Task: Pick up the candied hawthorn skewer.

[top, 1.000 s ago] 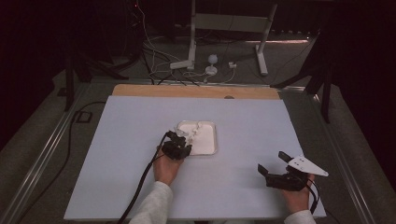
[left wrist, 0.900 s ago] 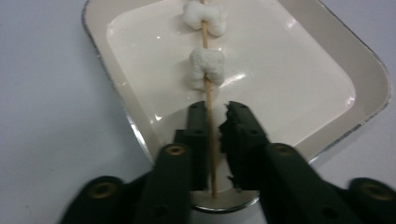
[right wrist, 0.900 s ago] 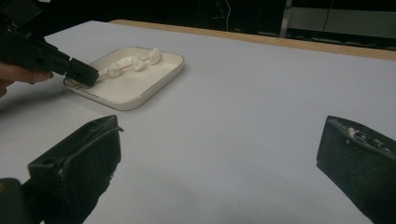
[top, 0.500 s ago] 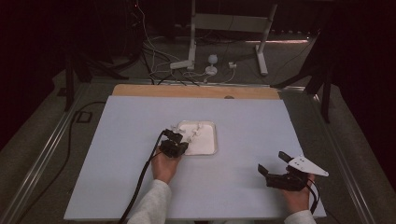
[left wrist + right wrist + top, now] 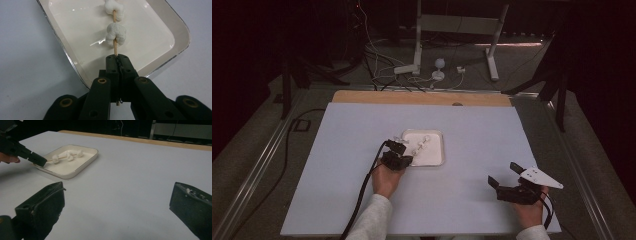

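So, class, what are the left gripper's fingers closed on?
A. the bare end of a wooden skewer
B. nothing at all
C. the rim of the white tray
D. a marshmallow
A: in the left gripper view the left gripper is shut on the wooden skewer just below the marshmallows, over the white tray.

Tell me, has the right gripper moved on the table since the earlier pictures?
No. In the high view the right gripper sits at the same spot near the table's near right corner, equally far from the white tray, jaws open.
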The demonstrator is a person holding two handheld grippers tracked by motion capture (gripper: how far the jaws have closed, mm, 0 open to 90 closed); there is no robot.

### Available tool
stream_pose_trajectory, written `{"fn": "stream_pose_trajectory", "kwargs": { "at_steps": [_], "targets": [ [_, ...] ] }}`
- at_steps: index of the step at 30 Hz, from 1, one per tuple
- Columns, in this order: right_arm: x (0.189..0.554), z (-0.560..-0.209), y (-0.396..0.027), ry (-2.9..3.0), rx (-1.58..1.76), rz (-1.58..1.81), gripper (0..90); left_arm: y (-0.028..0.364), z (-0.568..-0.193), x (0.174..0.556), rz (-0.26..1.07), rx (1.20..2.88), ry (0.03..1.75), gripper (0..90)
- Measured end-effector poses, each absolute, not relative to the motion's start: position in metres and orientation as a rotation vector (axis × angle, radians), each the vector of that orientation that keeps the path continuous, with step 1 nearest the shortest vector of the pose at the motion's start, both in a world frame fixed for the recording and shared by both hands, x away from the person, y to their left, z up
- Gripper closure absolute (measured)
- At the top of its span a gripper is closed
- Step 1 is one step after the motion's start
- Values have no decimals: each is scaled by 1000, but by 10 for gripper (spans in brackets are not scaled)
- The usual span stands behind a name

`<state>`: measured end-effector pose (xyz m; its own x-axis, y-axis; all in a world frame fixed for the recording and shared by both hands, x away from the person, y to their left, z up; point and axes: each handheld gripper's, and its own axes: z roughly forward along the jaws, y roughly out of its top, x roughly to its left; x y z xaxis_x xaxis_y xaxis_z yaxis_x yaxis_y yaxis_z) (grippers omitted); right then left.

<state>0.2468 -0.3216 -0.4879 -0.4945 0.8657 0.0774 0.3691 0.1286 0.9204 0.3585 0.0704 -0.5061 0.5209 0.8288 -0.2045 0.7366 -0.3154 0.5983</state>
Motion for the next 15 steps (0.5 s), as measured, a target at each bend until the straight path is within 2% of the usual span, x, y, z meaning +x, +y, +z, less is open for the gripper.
{"fn": "stream_pose_trajectory", "kwargs": {
  "at_steps": [15],
  "targets": [
    [250, -482, -317, 1912, 1214, 1424, 0, 99, -494, 336, 226, 1982, 1184, 900]
  ]
}}
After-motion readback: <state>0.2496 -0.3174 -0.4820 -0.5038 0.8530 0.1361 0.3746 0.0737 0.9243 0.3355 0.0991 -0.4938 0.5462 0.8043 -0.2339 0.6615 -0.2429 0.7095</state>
